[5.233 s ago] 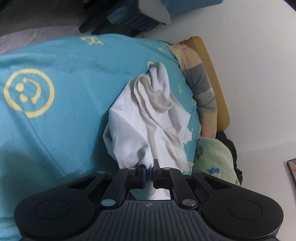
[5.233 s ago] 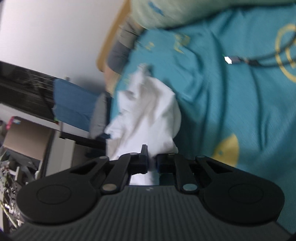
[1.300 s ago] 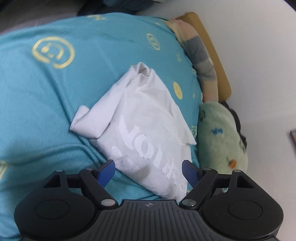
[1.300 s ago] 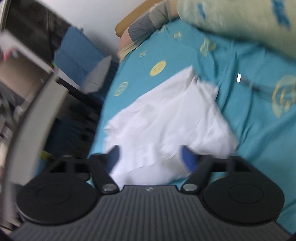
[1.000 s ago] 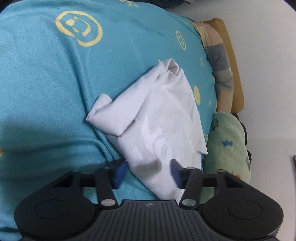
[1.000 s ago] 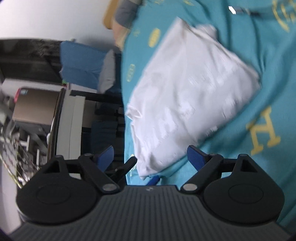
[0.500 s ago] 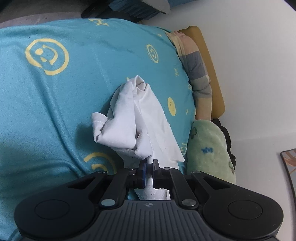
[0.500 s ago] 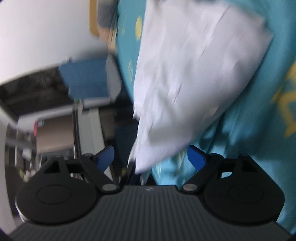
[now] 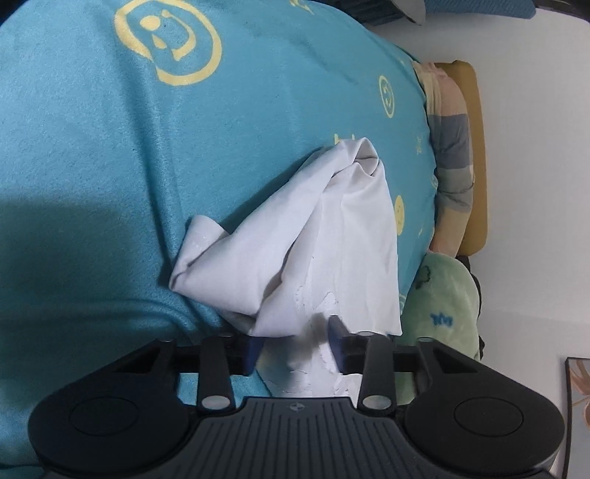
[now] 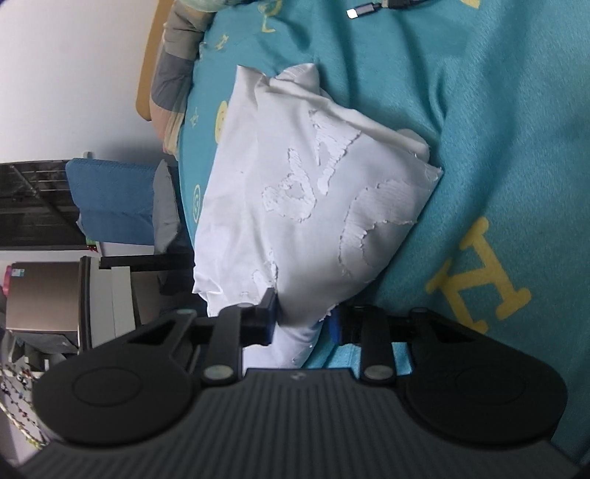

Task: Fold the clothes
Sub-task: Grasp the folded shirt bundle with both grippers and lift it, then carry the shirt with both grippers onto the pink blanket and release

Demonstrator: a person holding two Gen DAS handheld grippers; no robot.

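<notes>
A white T-shirt (image 9: 324, 235) with raised white lettering lies bunched and partly folded on a teal bed cover (image 9: 110, 177) printed with yellow smileys. My left gripper (image 9: 295, 344) is open, its blue-tipped jaws a hand's width apart, with the shirt's near edge lying between them. In the right wrist view the same shirt (image 10: 302, 191) lies on the cover (image 10: 516, 147). My right gripper (image 10: 304, 320) is open with a thick fold of the shirt's near corner between its jaws.
A green plush toy (image 9: 446, 298) and a striped pillow (image 9: 451, 154) lie at the bed's right side by a yellow headboard and white wall. A charging cable (image 10: 372, 9) lies on the cover. A blue chair (image 10: 118, 202) and shelves stand beyond the bed's edge.
My left gripper was shut on the shirt half a second ago and has now opened, letting the cloth settle. My right gripper has moved in over the shirt's corner and its jaws have narrowed.
</notes>
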